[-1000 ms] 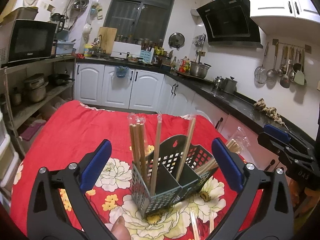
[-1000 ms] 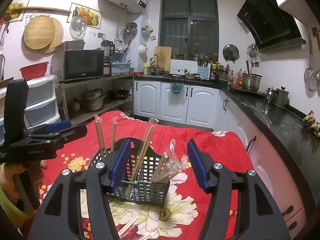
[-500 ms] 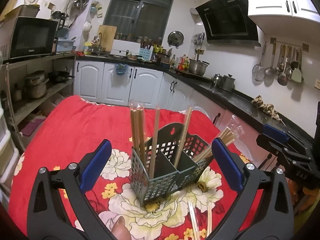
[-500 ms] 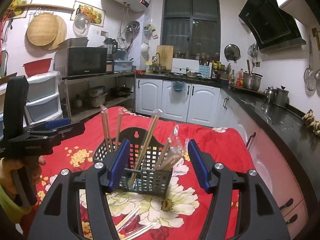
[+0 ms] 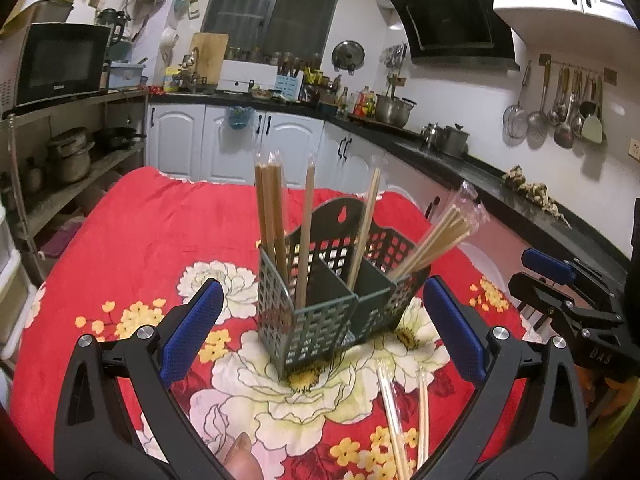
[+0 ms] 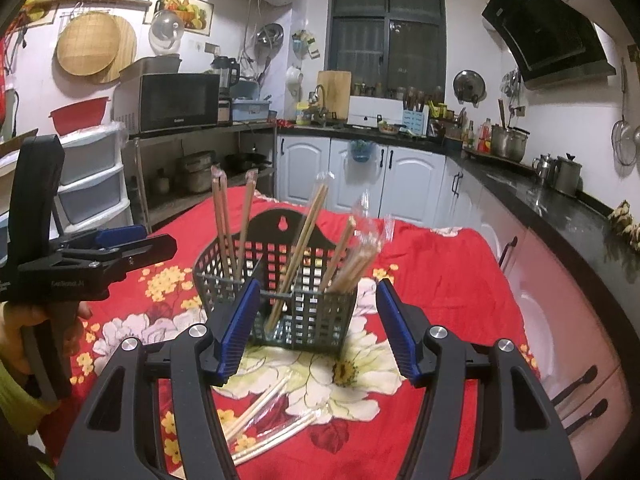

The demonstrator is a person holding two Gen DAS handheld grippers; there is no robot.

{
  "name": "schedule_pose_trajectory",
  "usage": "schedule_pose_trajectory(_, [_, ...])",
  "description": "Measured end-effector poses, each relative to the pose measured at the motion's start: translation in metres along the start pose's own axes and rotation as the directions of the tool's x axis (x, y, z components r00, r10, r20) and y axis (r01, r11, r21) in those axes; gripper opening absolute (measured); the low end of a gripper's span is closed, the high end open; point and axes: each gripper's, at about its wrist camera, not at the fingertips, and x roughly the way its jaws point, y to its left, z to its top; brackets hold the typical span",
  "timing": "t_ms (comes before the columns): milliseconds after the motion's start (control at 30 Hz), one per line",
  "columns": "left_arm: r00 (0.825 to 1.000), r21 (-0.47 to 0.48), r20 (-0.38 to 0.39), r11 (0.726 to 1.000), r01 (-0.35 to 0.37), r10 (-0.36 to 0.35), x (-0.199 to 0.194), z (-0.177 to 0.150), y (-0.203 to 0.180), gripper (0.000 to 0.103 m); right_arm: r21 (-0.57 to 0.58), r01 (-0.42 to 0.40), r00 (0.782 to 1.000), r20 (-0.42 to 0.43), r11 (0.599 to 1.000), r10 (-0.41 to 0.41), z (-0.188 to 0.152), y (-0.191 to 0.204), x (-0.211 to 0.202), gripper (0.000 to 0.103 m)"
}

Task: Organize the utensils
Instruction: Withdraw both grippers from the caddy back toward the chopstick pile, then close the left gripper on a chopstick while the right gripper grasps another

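The dark slotted utensil caddy (image 5: 340,300) stands upright on the worktop (image 5: 132,240), which is covered by a red cloth printed with pale flowers. Its three compartments hold wrapped chopsticks. From the left wrist view, the near-left compartment carries a tight upright bundle (image 5: 269,208) and a single stick (image 5: 306,232) beside it, the middle one a single leaning stick (image 5: 366,228), and the far-right one a fanned bundle (image 5: 436,240) tilted outward to the right.

The left tool (image 5: 320,332) hangs just short of the caddy with its blue pads spread wide — nothing between them. This view alone shows two loose wrapped chopsticks (image 5: 394,420) lying on the cloth in front of the caddy, running toward the camera, and the right tool at the frame's right edge.

The right wrist view sees the caddy (image 6: 280,276) from its other long side, with the rounded hanging tab at the back. The right tool (image 6: 316,328) is also wide open and empty, its pads flanking the caddy's near wall without touching it. Here the loose chopsticks (image 6: 264,408) lie diagonally on the cloth below the caddy — more of them are visible than from the left. The left tool (image 6: 116,240) appears at the left edge, held in a hand (image 6: 36,320).
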Motion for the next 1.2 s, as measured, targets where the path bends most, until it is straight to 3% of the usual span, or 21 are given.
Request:
schedule_pose_trajectory(567, [0.995, 0.044, -0.103, 0.999, -0.007, 0.012, 0.019, -0.033, -0.014, 0.092, 0.04, -0.016, 0.992, -0.125, 0.999, 0.02, -0.044, -0.003, 0.015, 0.058])
schedule_pose_trajectory(933, [0.98, 0.034, -0.197, 0.999, 0.019, -0.012, 0.038, -0.048, -0.016, 0.092, 0.074, -0.016, 0.975, -0.221, 0.997, 0.032, -0.07, -0.009, 0.033, 0.058])
schedule_pose_trajectory(1100, [0.963, 0.017, -0.265, 0.998, 0.054, -0.048, 0.054, -0.059, -0.018, 0.074, 0.087, -0.02, 0.962, -0.27, 0.996, 0.043, -0.081, -0.011, 0.047, 0.057])
schedule_pose_trajectory(1200, [0.95, 0.004, -0.304, 0.997, 0.075, -0.07, 0.064, -0.064, -0.018, 0.06, 0.106, -0.027, 0.949, -0.309, 0.994, 0.058, -0.087, -0.013, 0.059, 0.05])
